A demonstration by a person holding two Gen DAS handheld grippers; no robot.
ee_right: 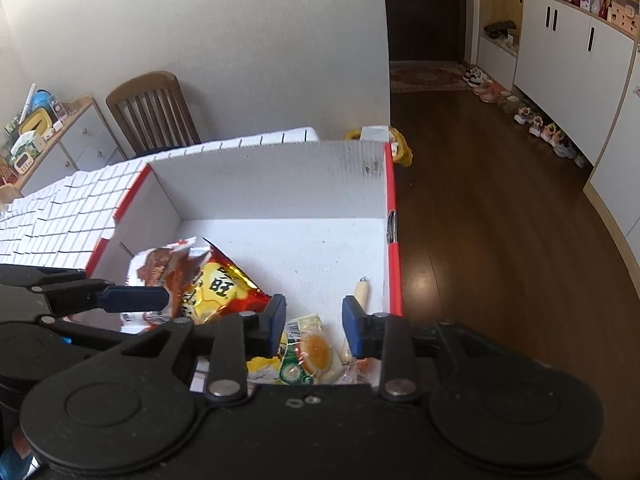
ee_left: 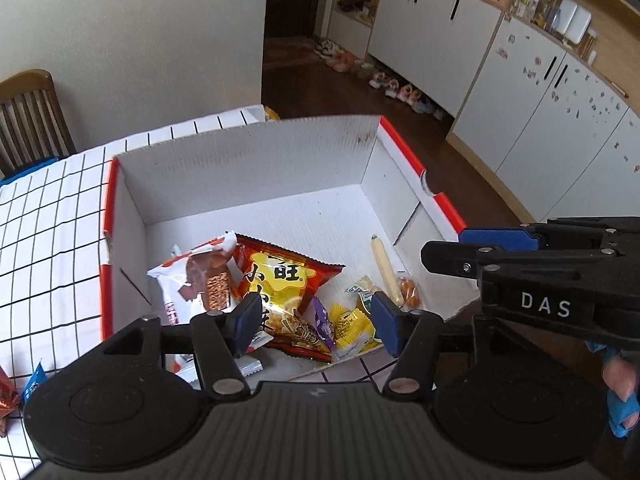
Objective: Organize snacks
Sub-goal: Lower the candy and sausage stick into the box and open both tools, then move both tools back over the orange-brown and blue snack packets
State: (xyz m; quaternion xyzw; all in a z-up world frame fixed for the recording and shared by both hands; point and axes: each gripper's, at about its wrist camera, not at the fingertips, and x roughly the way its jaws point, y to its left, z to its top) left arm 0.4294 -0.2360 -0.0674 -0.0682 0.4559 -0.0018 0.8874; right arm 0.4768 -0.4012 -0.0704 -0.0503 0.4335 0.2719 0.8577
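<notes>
A white cardboard box with red edges [ee_left: 248, 164] [ee_right: 272, 176] stands on the grid-patterned table. Inside lie a red and yellow snack bag [ee_left: 280, 280] [ee_right: 218, 284], a white and brown wafer pack [ee_left: 200, 280] [ee_right: 156, 266], a beige sausage stick [ee_left: 386, 272] [ee_right: 362, 292], yellow and purple small packs [ee_left: 348, 320], and an egg-picture pack [ee_right: 314, 354]. My left gripper [ee_left: 314, 322] is open and empty above the box's near side. My right gripper [ee_right: 314, 328] is open and empty above the box's near right corner; it also shows in the left wrist view [ee_left: 480, 248].
The table wears a white cloth with black grid lines [ee_left: 52, 216]. Snack packs lie on it at the left [ee_left: 12, 396]. A wooden chair [ee_right: 152, 112] stands behind the table. White cabinets [ee_left: 540, 128] and shoes line the dark wooden floor to the right.
</notes>
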